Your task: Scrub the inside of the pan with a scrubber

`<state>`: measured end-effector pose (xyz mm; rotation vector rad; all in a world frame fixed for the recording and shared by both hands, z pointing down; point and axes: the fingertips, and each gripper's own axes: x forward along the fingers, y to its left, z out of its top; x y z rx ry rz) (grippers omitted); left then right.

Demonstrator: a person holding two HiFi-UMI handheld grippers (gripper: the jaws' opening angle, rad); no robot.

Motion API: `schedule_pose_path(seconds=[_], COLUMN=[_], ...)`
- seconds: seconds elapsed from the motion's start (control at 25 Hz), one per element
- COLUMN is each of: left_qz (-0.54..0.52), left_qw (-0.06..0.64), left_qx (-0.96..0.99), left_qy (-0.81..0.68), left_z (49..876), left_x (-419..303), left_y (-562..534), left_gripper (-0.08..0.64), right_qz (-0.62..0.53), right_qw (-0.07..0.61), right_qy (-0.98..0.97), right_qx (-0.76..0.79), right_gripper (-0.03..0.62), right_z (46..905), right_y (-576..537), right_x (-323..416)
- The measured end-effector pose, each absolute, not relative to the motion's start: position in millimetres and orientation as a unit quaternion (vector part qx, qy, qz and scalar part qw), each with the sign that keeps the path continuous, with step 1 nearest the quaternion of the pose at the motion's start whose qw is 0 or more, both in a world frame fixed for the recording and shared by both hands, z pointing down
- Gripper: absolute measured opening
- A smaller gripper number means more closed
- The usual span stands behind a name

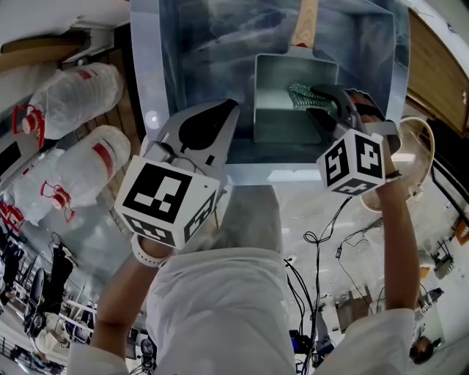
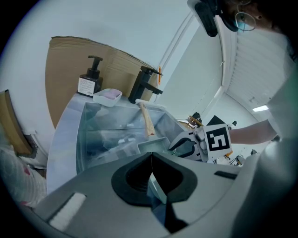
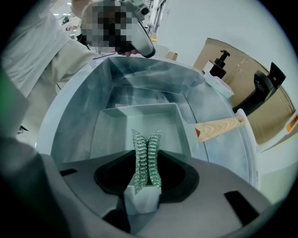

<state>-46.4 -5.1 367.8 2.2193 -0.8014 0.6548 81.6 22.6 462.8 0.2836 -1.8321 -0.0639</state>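
A matt grey metal pan (image 1: 278,110) is seen, smooth pale wood forming its handle (image 1: 305,22) at twelve o'clock; the scrubber (image 3: 146,158) is woven of glinting wire mesh.

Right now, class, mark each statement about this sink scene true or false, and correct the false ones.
1. The right gripper is shut on the scrubber. True.
2. The left gripper holds the pan's handle. False: its jaws are together with nothing between them.
3. The pan lies inside the sink. True.
4. The handle of the pan is metal. False: it is wooden.
5. A pump bottle stands behind the sink. True.
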Motion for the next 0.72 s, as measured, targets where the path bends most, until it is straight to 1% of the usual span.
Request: schedule_pose_path(seconds=[0.52, 0.72], left_qz=[0.252, 0.252], left_qw=[0.340, 0.340], left_qx=[0.851, 0.851], left_qy=[-0.310, -0.309], left_z=[368, 368], left_x=[-51, -51], left_y=[-4, -1], left_gripper=[0.006, 0.006], right_qz=[0.045, 0.074], right_qw=[0.608, 0.601], right_qy=[-0.791, -0.795], right_qx=[0.054, 0.033], right_gripper=[0.129, 0.129], right_z=[477, 483], right_y=[77, 90], right_x=[74, 74])
